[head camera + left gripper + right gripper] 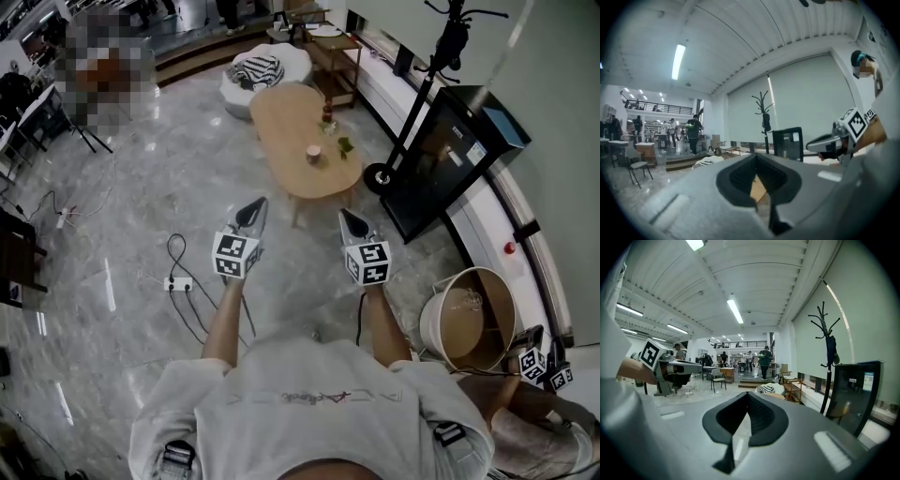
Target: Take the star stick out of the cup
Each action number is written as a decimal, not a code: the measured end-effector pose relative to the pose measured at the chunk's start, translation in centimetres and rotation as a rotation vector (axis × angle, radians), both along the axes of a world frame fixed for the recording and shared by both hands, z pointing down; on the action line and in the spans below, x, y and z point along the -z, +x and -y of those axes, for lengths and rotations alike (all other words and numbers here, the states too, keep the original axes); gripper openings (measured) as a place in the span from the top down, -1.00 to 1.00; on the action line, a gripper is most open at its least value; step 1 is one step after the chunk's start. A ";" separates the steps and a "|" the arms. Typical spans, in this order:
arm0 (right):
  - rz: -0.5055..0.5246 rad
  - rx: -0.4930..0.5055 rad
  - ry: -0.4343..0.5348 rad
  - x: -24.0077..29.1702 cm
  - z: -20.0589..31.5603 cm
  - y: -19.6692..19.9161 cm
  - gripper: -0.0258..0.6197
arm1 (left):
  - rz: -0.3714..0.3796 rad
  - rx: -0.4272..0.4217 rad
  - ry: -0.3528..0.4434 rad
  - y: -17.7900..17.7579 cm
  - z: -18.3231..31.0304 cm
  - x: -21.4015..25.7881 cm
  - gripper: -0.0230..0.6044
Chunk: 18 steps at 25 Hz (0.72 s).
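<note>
- Star stick: too small to make out from the head view; I take it to stand upright in the cup (pixel 313 153).
- That cup sits toward the near end of the wooden table (pixel 281 108), well apart from both claws.
- The left gripper (pixel 253 214) has it at 1 o'clock, the right gripper (pixel 352 223) at 11 o'clock; neither looks clearly nearer.
- Both claws have their jaws together, with nothing between them.

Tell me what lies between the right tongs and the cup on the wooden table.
In the head view, only marble floor and then the near end of the table lie between the right tongs and the cup.
</note>
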State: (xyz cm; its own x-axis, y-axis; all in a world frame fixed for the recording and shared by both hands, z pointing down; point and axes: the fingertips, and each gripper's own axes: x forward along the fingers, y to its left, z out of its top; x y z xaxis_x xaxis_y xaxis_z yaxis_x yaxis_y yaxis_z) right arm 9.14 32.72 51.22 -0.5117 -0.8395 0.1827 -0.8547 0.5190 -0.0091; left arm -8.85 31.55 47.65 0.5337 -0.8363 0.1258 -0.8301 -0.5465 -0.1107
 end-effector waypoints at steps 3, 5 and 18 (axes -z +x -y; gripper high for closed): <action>0.004 0.010 -0.004 -0.2 -0.2 0.9 0.91 | 0.008 0.007 -0.012 0.9 -0.2 -0.5 0.92; 0.006 0.014 -0.013 -0.6 -0.5 1.3 0.91 | 0.008 0.008 -0.020 1.3 -0.5 -0.9 0.92; -0.006 0.020 -0.036 -3.1 1.1 2.5 0.91 | -0.007 0.005 -0.040 2.6 1.5 -2.8 0.92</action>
